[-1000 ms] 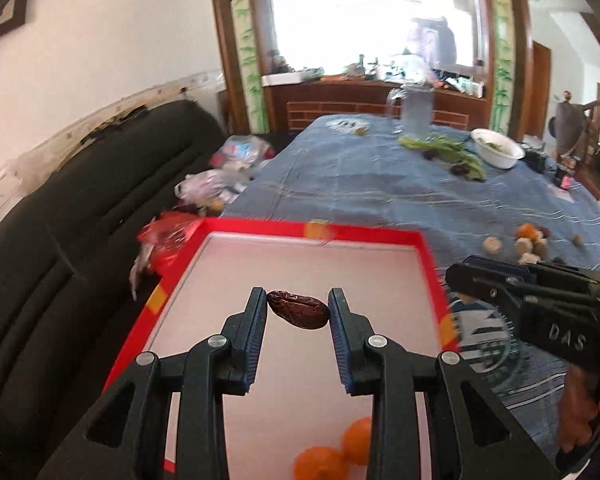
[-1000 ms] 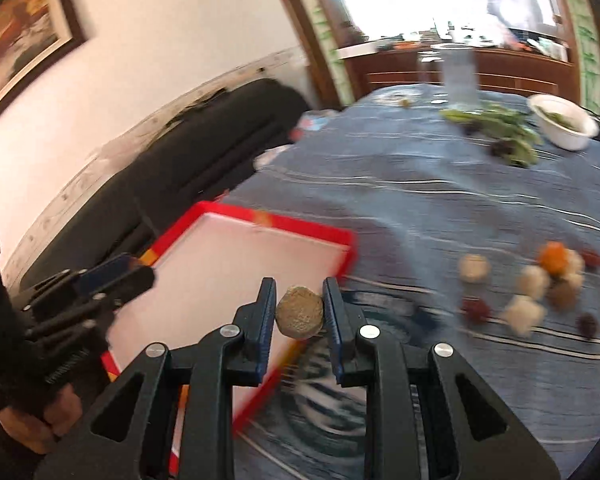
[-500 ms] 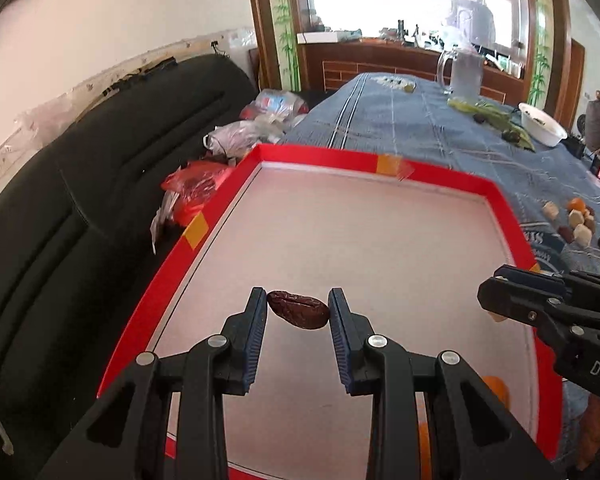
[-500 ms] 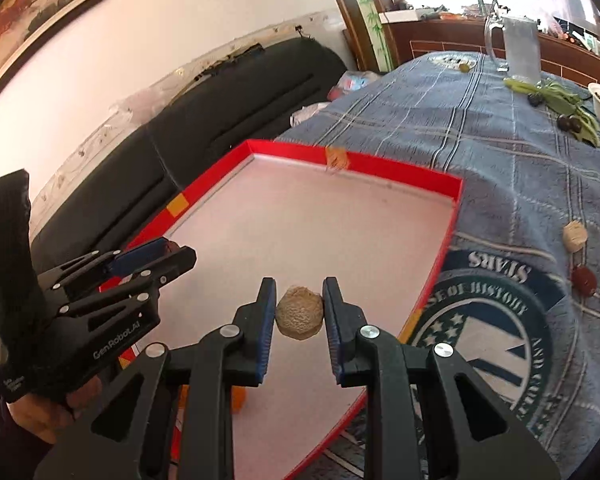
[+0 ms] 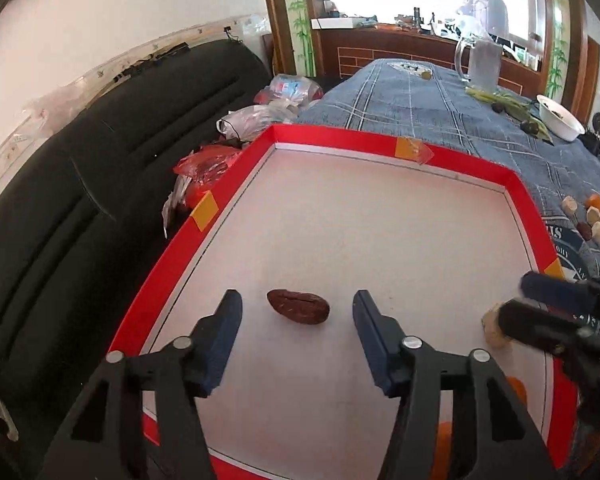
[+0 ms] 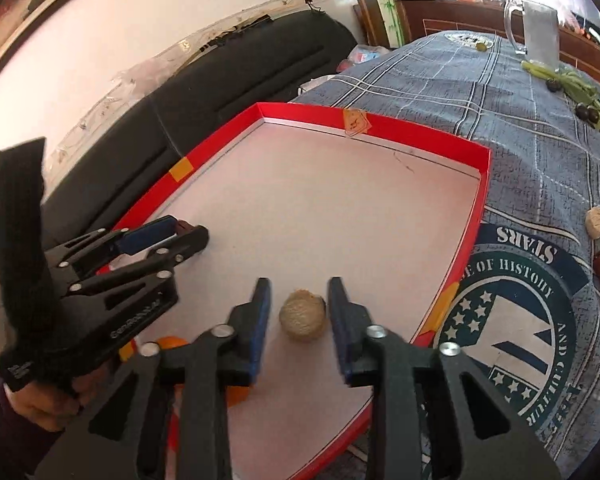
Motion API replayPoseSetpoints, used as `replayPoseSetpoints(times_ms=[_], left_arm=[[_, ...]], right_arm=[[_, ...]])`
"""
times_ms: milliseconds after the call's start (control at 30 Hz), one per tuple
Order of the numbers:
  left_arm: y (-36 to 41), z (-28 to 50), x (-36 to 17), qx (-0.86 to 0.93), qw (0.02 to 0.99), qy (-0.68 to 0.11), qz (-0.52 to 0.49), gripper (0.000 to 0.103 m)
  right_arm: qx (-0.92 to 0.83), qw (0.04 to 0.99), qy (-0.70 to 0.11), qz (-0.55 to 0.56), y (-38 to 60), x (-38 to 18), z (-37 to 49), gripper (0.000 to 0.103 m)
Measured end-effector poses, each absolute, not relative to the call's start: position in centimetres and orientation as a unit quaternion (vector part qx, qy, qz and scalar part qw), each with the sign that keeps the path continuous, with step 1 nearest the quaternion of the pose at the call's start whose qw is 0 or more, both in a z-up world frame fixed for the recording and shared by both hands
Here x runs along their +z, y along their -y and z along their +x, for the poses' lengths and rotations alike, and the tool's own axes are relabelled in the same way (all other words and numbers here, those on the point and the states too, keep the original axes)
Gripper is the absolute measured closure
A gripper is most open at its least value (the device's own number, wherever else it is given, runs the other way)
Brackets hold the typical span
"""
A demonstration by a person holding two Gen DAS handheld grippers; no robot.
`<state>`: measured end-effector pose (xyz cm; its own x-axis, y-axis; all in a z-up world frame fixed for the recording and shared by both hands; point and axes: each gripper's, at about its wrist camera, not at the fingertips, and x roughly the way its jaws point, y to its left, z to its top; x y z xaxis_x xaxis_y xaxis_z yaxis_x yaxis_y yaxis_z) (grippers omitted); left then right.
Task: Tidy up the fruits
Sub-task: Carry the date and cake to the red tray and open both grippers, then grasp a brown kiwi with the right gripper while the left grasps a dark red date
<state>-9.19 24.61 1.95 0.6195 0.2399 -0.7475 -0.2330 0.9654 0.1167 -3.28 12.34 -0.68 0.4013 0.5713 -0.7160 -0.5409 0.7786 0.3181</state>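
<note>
Inside, the red tray [image 5: 392, 142] holds date [image 5: 299, 306], walnut [image 6: 302, 315], perhaps oranges [image 6: 171, 343]; both hand-held grippers opening, untouching.

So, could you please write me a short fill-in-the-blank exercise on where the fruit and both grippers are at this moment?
1. The dark date lies between the opening jaws of the ____ gripper.
2. The pale round fruit lies between the opening jaws of the right gripper, inside the ____ tray.
3. The loose fruit pile rests on the blue ____.

Missing words: left; red; tablecloth
</note>
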Motion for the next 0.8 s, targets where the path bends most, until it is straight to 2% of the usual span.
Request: replayPoseSetpoints(times_ms=[33,67,233,433,800], left_arm=[[-24.4,-9.3,2.1,0.135,0.9,-0.413,0.008,0.045],[-24.2,-9.3,2.3,0.136,0.901,-0.411,0.01,0.044],[-22.0,-9.4,3.6,0.126,0.909,-0.397,0.029,0.035],[-18.1,-9.2,5.3,0.091,0.919,-0.378,0.057,0.029],[-6.7,-7.6,6.7,-0.041,0.917,-0.379,0.117,0.029]], right_arm=[[0.333,0.838,-0.432,0.023,-12.1,-0.5,-3.3,0.054],[0.333,0.842,-0.424,0.031,-11.7,-0.2,-3.4,0.052],[0.321,0.86,-0.393,0.045,-9.0,1.5,-3.7,0.05],[0.273,0.886,-0.37,0.061,-2.9,3.0,-2.9,0.048],[0.049,0.935,-0.342,0.082,16.7,4.5,1.5,0.049]])
